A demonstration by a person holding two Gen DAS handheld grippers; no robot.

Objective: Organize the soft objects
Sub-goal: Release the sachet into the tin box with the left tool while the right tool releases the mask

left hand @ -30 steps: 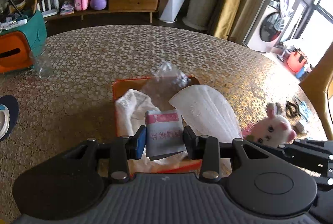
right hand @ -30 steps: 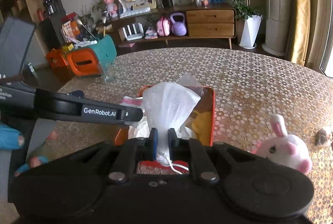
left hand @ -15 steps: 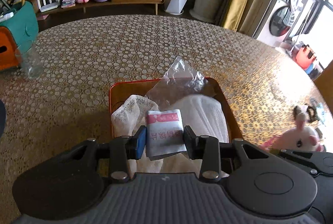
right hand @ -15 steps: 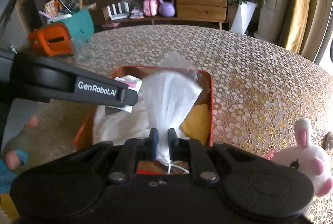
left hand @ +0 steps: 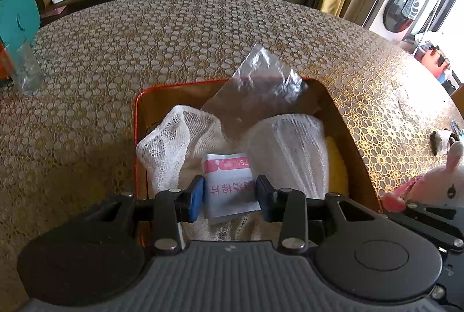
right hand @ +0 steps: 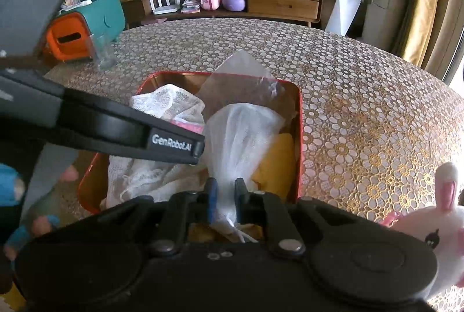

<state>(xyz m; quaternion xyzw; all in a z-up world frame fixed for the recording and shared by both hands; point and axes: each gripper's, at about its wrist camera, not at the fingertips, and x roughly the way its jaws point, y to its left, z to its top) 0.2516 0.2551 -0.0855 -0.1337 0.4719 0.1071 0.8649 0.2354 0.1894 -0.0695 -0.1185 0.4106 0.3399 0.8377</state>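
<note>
Gripping a pink-and-white sachet (left hand: 229,187), left gripper (left hand: 229,197); right gripper (right hand: 225,203) clamps white mesh (right hand: 240,135).

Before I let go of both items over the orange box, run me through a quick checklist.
1. Left tool grips the pink-and-white packet: ok.
2. Right tool pinches the white mesh pouch: ok.
3. Both items above the orange box: ok.
4. Packet resting on the contents: cannot tell.
5. The clear plastic bag sticks out over the far rim: not ok.
6. The plush bunny is outside the box: not ok.
</note>
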